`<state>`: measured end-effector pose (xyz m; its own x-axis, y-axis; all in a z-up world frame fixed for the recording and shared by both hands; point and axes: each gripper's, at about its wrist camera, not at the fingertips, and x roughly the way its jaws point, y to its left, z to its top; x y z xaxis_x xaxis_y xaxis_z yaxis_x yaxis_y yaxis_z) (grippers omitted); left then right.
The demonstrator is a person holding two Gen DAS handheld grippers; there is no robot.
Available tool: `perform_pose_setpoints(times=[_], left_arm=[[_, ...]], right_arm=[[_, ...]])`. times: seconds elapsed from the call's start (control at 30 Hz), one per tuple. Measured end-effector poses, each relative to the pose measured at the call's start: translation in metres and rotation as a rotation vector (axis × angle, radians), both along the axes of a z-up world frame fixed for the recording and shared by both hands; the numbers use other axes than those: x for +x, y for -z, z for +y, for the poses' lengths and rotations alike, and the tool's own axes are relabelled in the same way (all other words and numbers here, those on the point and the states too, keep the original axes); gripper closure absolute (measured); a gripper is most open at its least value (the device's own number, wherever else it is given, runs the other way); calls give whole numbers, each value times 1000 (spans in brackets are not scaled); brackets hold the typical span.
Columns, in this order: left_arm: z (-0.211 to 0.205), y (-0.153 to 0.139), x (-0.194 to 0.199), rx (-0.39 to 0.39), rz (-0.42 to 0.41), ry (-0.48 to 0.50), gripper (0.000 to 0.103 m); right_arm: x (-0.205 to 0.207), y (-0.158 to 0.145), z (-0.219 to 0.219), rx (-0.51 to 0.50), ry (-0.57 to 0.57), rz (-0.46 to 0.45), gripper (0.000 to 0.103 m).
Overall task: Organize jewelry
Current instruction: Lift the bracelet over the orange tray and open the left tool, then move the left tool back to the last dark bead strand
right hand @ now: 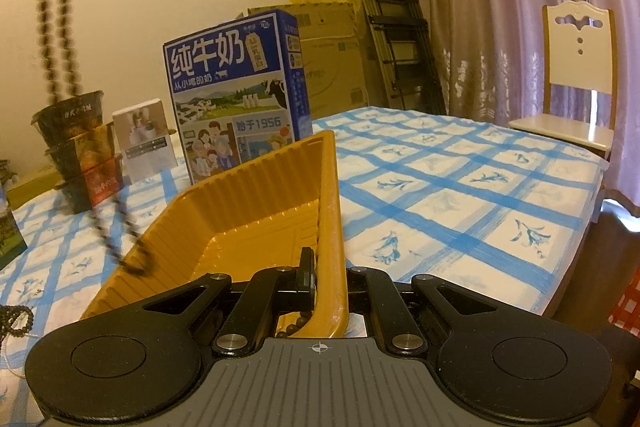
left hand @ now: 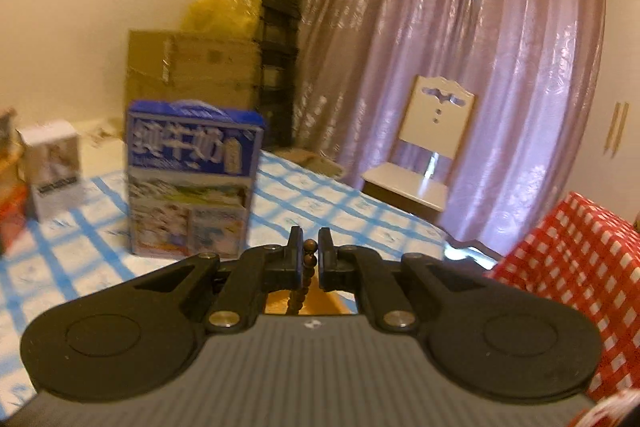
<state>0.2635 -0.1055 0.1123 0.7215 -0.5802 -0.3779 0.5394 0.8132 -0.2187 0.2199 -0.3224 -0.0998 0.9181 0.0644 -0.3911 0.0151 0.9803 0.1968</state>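
My left gripper is shut on a brown bead necklace, which hangs down between its fingers. In the right wrist view the same necklace dangles in a long loop from the left gripper at the top left, and its lower end touches the left rim of the yellow tray. My right gripper is shut on the right wall of the yellow ribbed plastic tray and holds it tilted above the bed. A few brown beads lie in the tray's near corner. A dark bead bracelet lies on the bed at the left.
A blue milk carton box stands upright on the blue-checked bedsheet, with a small white box and stacked noodle bowls to its left. Cardboard boxes, a folded ladder, curtains and a white chair are behind.
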Motion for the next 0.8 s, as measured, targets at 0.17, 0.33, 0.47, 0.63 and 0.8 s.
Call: perform_pose_setpoints(times=[0.17, 0.33, 0.47, 0.63, 0.8], left_arm=[[-30, 28, 14, -2, 76, 39, 97], [-45, 63, 32, 7, 179, 33, 97], [-51, 91, 44, 30, 258, 22, 97], [-49, 105, 46, 52, 278, 0, 94], [-36, 106, 42, 76, 259, -43, 83]], right_arm=[[0, -1, -1, 6, -1, 2, 97], [1, -1, -1, 8, 0, 4, 97], [1, -1, -1, 8, 0, 5, 97], [2, -1, -1, 9, 3, 11, 97], [2, 0, -2, 13, 4, 14, 97]])
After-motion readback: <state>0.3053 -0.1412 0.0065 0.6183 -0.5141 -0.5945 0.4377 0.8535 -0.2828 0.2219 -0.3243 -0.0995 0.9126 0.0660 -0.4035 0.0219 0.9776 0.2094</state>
